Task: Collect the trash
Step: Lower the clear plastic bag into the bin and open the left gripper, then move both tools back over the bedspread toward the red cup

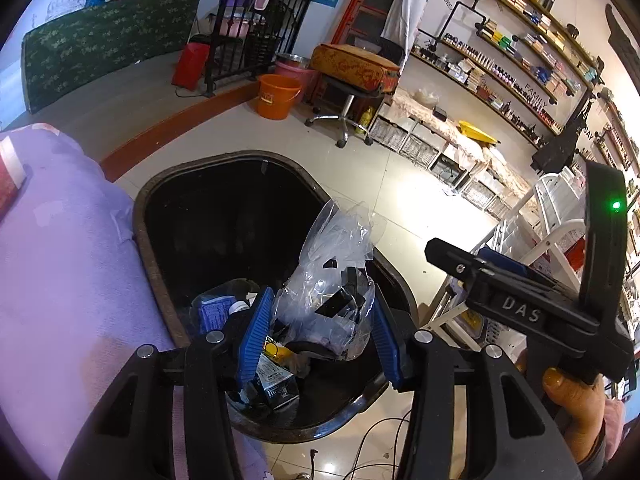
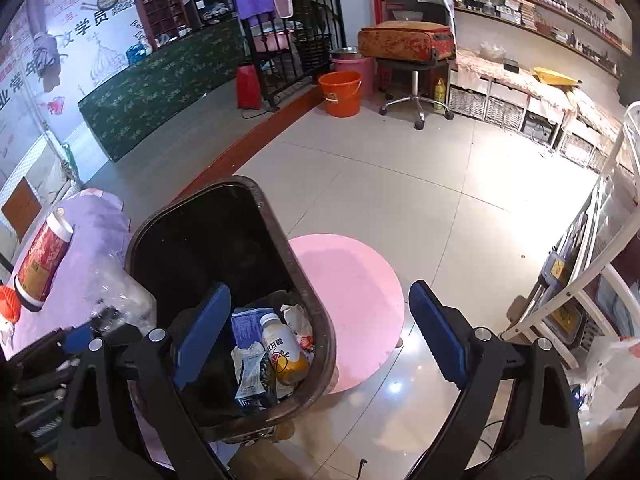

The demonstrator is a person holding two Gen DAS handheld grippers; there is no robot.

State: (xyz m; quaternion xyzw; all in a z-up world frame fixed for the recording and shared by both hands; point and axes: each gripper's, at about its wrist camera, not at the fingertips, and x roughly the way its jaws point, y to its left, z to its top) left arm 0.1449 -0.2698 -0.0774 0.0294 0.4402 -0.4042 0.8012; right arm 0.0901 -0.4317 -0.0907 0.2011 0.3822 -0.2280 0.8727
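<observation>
— Plastic bag point(image 1: 328, 280) poised over black bin point(image 1: 224, 184): crumpled, clear, standing tall between the blue pads of the left gripper point(image 1: 320, 336), directly above the bin's opening. Pads sit at its flanks, seemingly pinching it, though the film hides true contact.

— And the right gripper point(image 2: 320, 336)?

— Fingers wide apart, empty, off the bin's far side above a pink mat point(image 2: 352, 304). Left hand is plainly nearer. Below, a juice bottle point(image 2: 282, 354) and wrappers already lie in the bin; the drop runs straight down.
</observation>
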